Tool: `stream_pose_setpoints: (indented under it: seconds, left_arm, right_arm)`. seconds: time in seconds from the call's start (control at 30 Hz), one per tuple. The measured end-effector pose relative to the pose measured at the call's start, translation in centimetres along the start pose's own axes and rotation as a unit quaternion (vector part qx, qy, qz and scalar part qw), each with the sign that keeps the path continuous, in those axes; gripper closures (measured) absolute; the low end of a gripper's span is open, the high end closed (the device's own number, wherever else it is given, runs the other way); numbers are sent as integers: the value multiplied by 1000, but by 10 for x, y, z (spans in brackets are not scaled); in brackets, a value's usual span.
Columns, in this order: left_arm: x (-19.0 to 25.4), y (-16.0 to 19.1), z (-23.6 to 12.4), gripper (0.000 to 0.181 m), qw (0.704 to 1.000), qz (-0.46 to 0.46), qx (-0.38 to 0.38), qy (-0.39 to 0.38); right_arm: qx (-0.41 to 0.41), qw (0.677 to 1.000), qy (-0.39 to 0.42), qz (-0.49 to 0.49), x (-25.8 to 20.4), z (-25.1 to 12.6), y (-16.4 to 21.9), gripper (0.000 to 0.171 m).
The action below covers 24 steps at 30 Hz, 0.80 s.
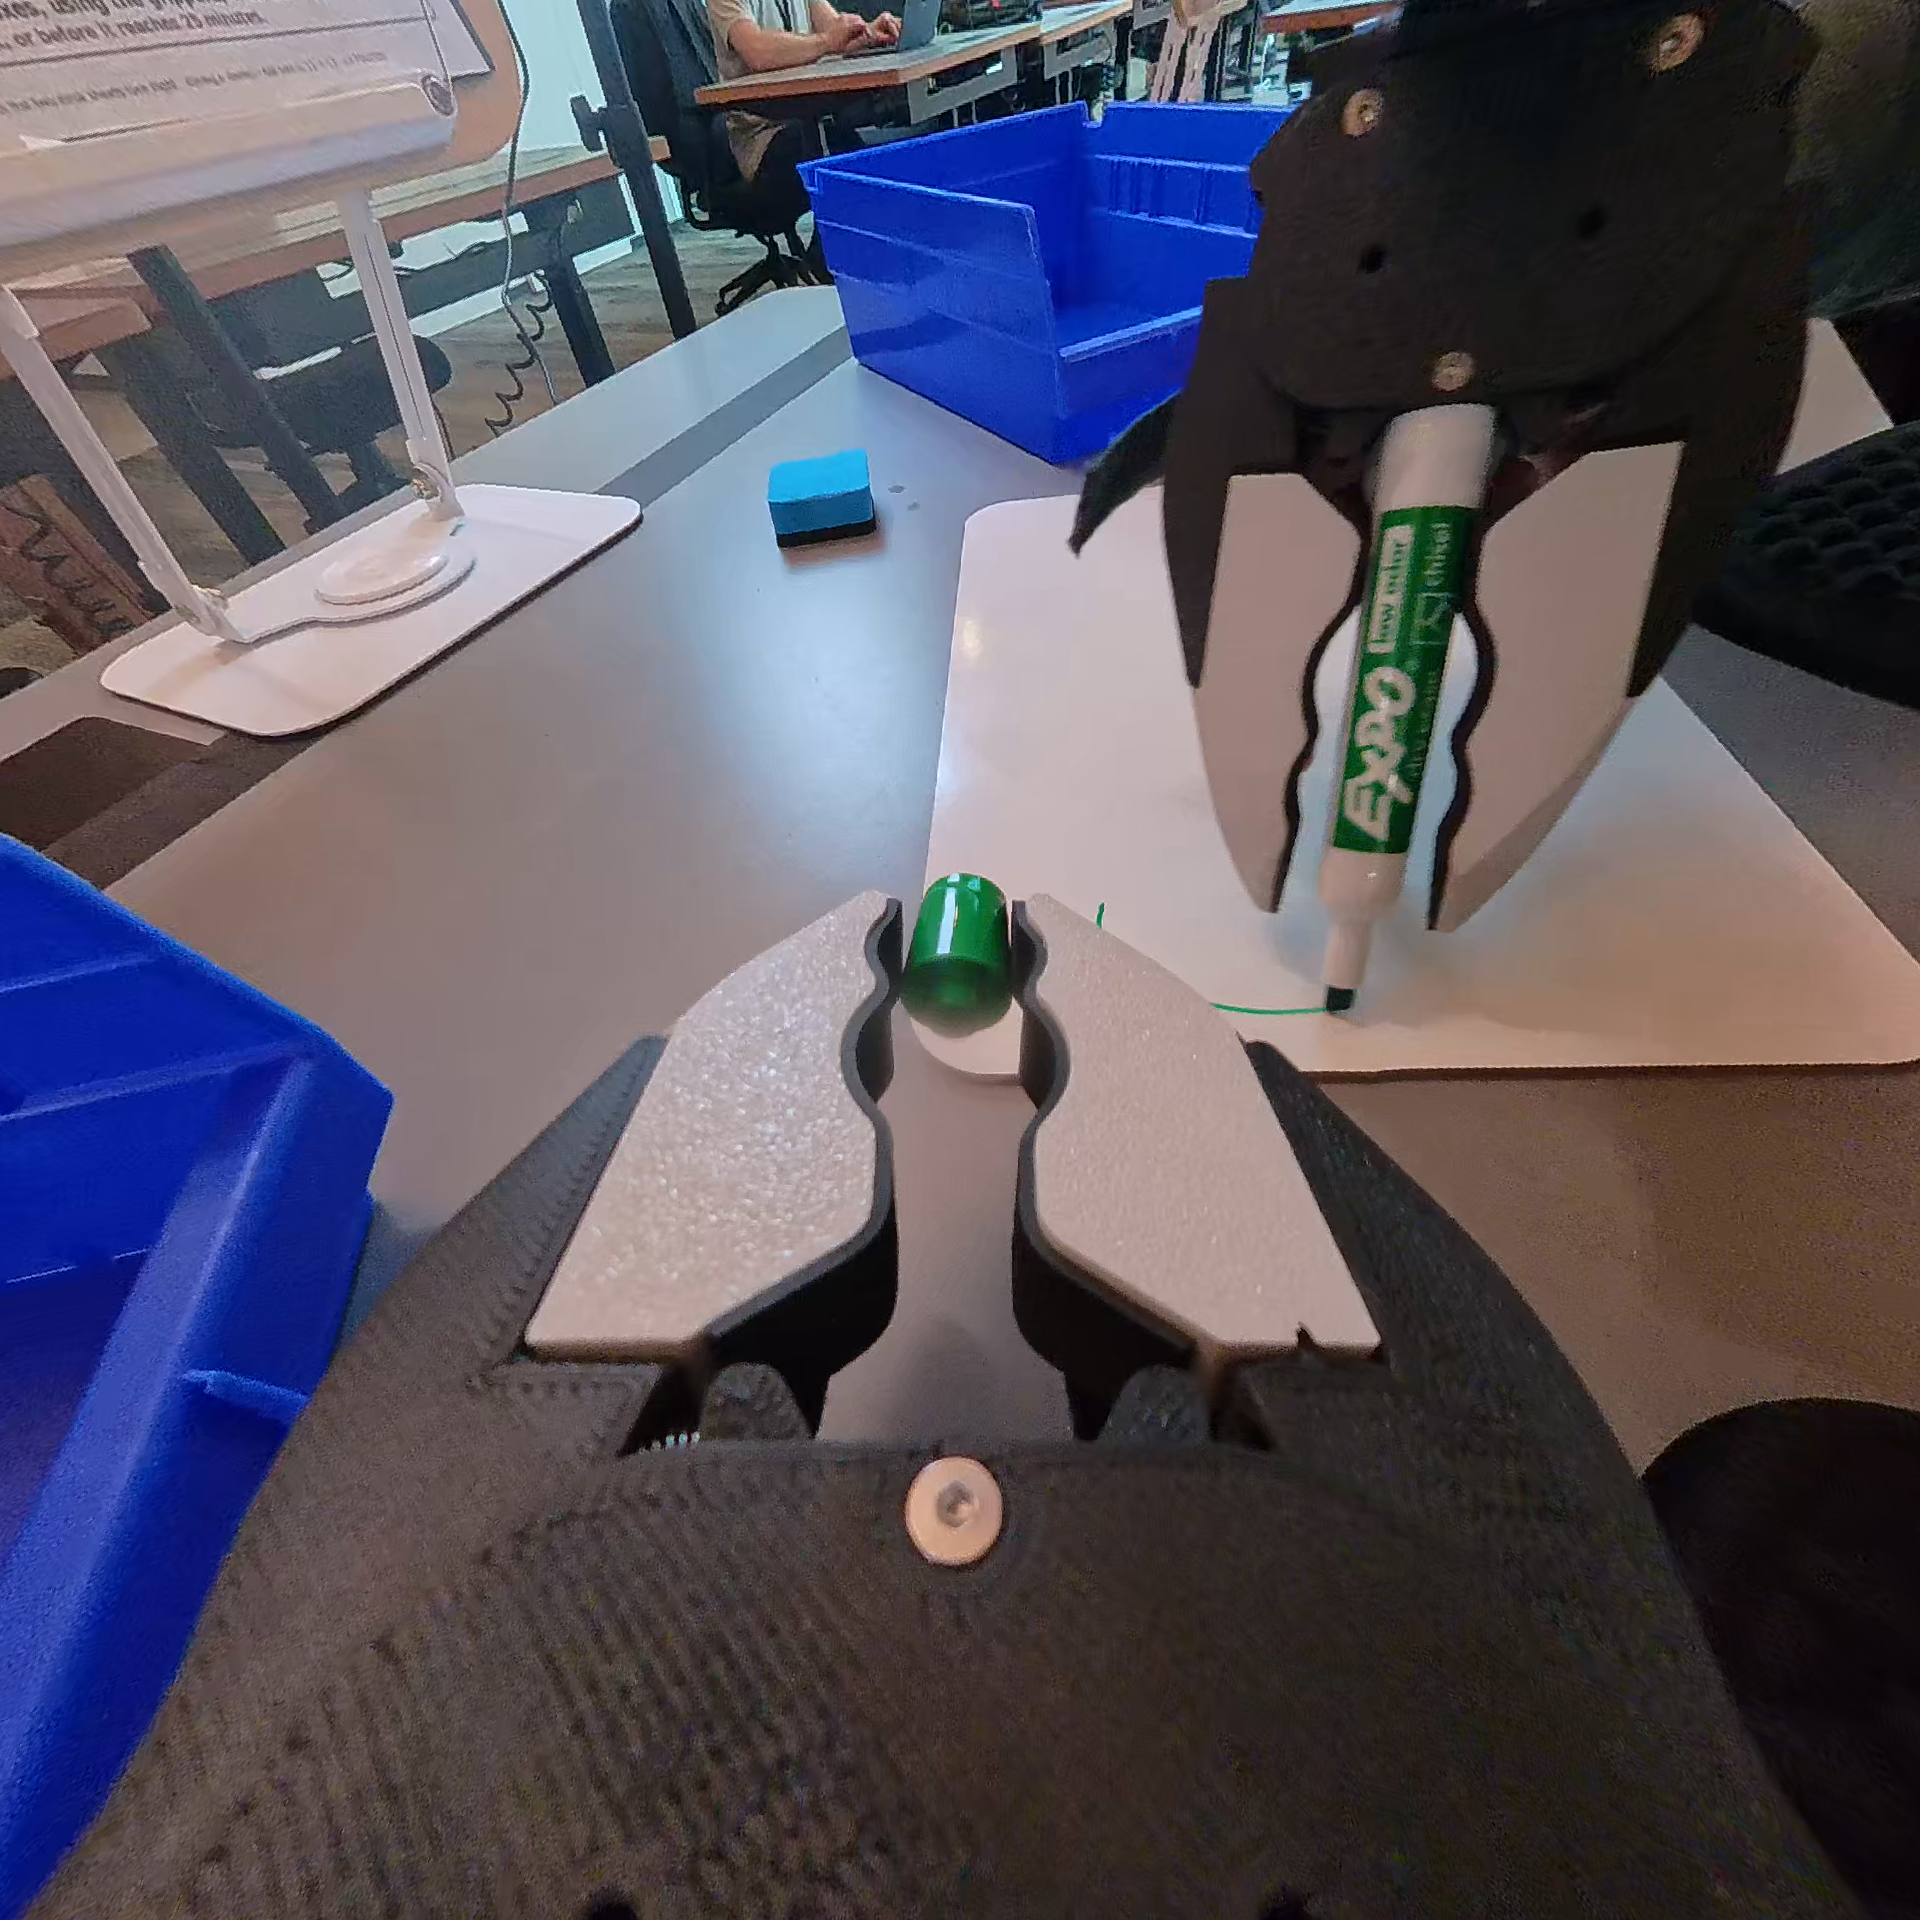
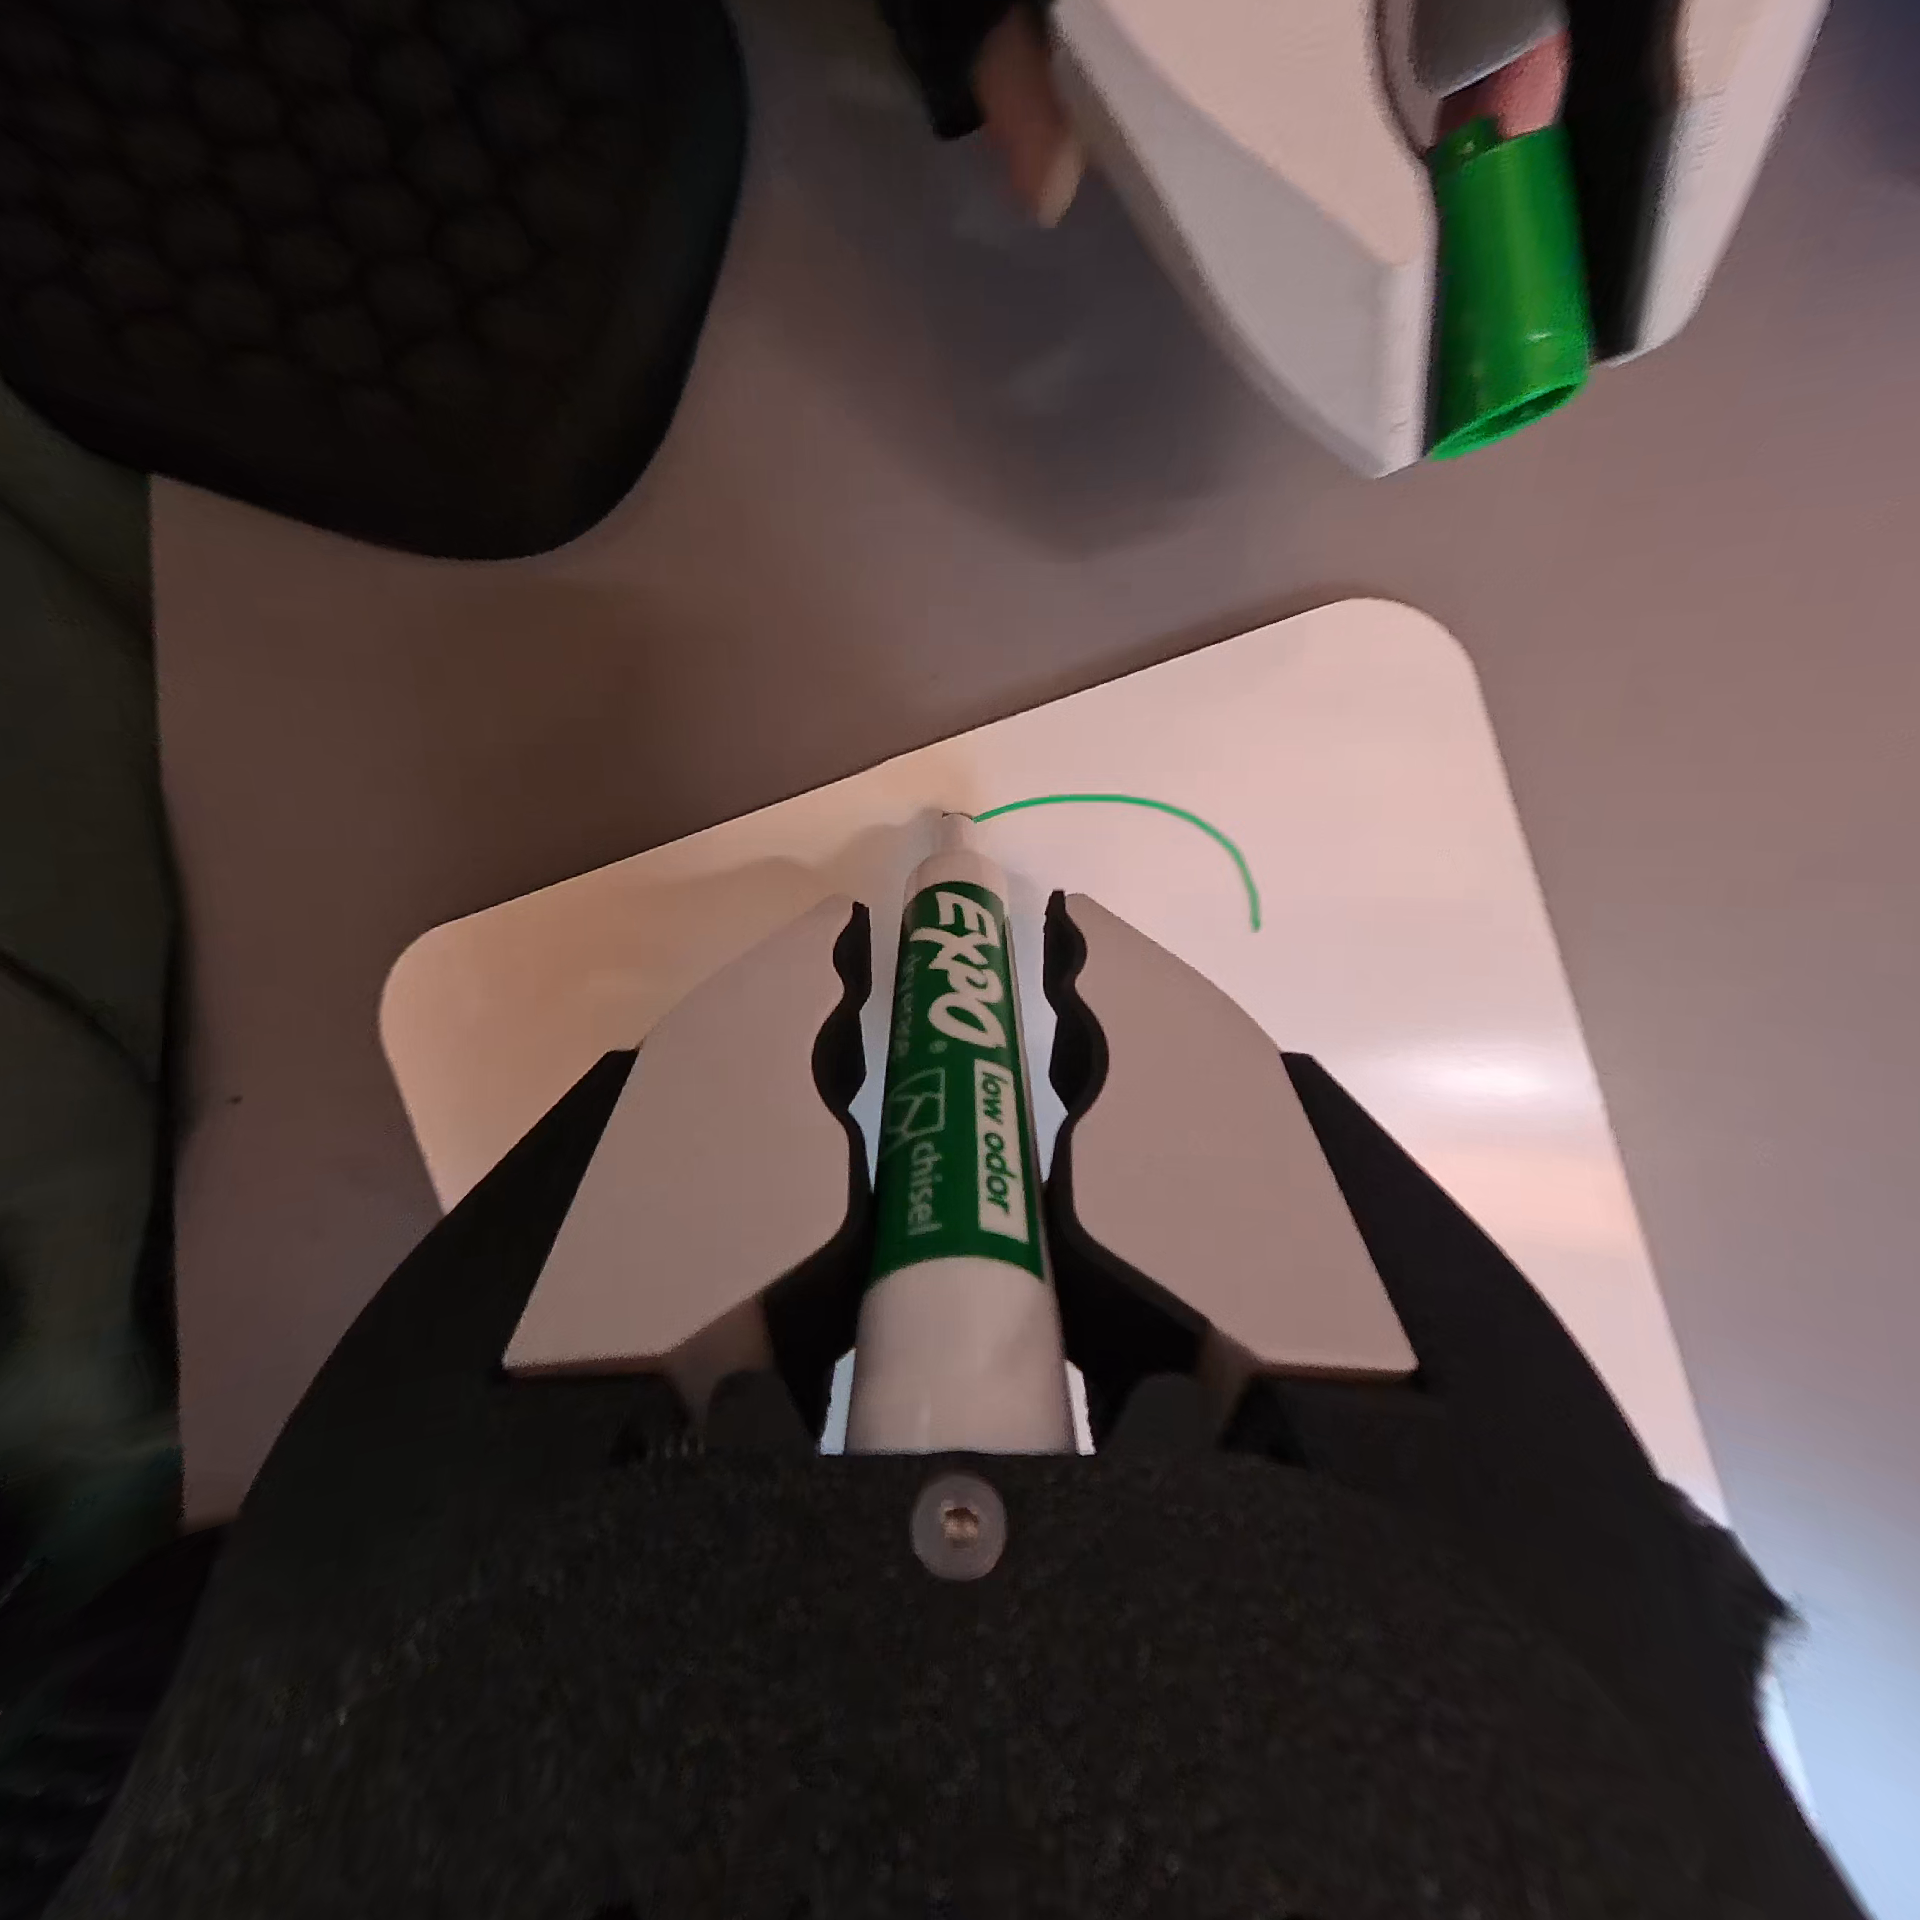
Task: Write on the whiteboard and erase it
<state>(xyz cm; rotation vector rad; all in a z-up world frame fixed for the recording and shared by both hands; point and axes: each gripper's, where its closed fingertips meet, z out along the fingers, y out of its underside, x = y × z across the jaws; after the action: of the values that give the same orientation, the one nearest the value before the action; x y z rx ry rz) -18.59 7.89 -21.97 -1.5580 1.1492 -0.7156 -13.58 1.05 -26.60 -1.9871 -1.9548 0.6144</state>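
On the flat white whiteboard near the table's edge, the right hand-held gripper clamps a green-labelled marker mid-stroke, the left hand-held gripper pinches its green cap, and erasing remains.

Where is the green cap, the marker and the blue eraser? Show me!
green cap [image 1: 956, 961]: left wrist view, on its shiny side, between the left gripper's fingers.
marker [image 2: 961, 1122]: right wrist view, on its green label.
blue eraser [image 1: 821, 488]: left wrist view, on its blue top.
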Motion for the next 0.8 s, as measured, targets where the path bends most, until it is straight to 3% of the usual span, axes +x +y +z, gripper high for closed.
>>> stream_pose_setpoints:
  seconds: [0.23,0.43,0.8]
  left_arm:
    - [0,2,1,161,1000,-3,-2,2]
    - [-1,4,1,161,1000,-5,-6,1]
    - [0,4,1,161,1000,-5,-7,4]
  right_arm:
    - [-25,1000,-3,7,-24,-13,27,138]
    - [-42,998,23,33,-14,-28,51,138]
    - [-41,998,42,27,18,-27,43,138]
